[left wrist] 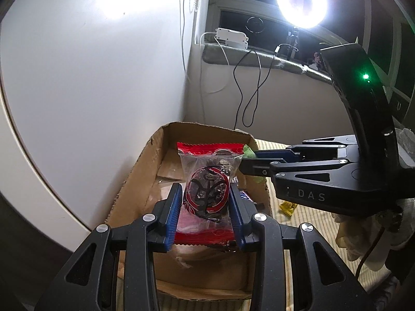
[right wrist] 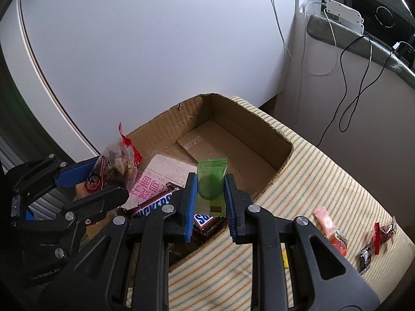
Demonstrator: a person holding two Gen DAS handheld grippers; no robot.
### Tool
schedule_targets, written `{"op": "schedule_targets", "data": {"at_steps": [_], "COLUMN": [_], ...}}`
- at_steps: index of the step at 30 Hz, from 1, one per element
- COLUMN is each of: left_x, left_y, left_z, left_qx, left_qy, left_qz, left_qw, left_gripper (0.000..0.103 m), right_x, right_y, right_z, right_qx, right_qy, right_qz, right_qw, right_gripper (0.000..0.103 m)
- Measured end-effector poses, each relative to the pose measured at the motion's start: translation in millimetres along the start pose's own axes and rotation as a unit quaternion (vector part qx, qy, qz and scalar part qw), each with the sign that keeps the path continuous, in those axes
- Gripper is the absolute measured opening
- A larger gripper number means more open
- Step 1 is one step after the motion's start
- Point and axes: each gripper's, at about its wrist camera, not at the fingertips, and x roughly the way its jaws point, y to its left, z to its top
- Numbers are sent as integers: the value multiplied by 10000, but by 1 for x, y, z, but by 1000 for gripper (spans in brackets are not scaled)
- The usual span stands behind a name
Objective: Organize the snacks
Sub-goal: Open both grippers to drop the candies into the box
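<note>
My left gripper [left wrist: 203, 202] is shut on a clear-and-red snack packet [left wrist: 206, 181] and holds it above the open cardboard box [left wrist: 135, 171]. My right gripper [right wrist: 209, 197] is shut on a green wrapped candy [right wrist: 211, 181] and holds it over the box's [right wrist: 243, 127] near right edge. Inside the box lie Snickers bars [right wrist: 153, 206] and a white-and-pink packet [right wrist: 166, 171]. The right gripper also shows in the left wrist view [left wrist: 249, 162], and the left gripper with its packet shows in the right wrist view [right wrist: 103, 178].
Loose sweets lie on the striped cloth [right wrist: 311, 181] to the right: a pink one [right wrist: 325, 224], a red one [right wrist: 339, 242], a dark one [right wrist: 364, 256] and a red-dark one [right wrist: 384, 233]. A yellow sweet [left wrist: 288, 207] lies by the box. A white wall is behind; cables hang at right.
</note>
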Motion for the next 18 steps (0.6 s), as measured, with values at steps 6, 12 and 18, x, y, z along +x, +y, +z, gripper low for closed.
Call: {"op": "schedule_targets", "data": {"at_steps": [6,12,18], "left_x": [-2,-5,-8], "left_y": [-1,-1,-5], "left_z": [2,2,2], "left_qx": [2,5,62], "left_qy": [-23,-46,-139], "left_qz": [59,87,117], "left_qw": [10000,10000,9998], "left_gripper": [35,35,35], "right_x": [0,-8,-19], "right_y": [0,-1,-3], "right_z": [2,2,-1], "right_qx": [17,52,89], "right_qy": [-45,-125,-193], "right_qz": [-77,-122,-157], "right_qw": [10000,9998,9997], "right_gripper": [24,38,38]}}
